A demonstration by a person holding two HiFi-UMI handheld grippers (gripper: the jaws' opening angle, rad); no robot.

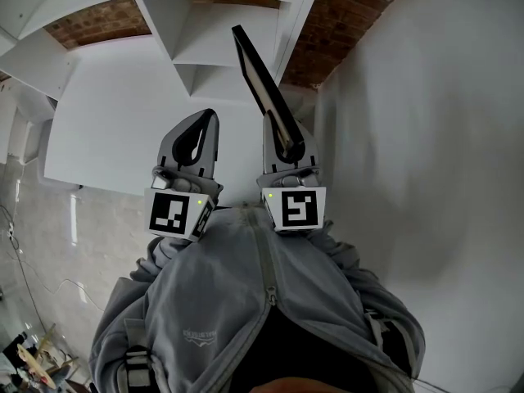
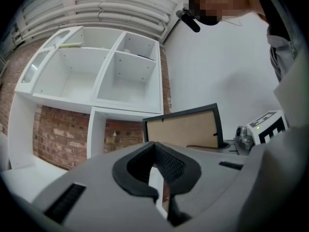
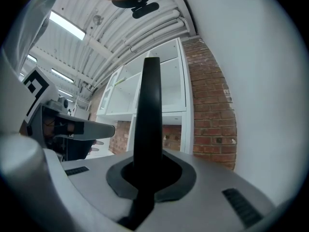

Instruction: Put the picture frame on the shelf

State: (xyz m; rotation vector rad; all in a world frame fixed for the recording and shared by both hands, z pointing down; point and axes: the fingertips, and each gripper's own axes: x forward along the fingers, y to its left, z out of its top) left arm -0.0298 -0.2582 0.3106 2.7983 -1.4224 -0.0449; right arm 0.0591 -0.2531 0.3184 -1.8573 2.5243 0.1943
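**Frame held edge-on before the shelf**

The right gripper point(image 1: 286, 150) clamps the near end of the thin black rectangular picture frame point(image 1: 266, 88). Its long axis points away toward the white boxy shelf unit point(image 1: 213, 47), and its matte brown backing faces left. The left gripper point(image 1: 196, 137) is closed tight and empty.

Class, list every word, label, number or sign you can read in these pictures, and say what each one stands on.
Readable words or numbers: none.
The jacket logo: small print on the grey chest, too small to read.
The left cube and the right cube: black-and-white square patterns only, no letters.
The picture frame: plain brown back, no print.
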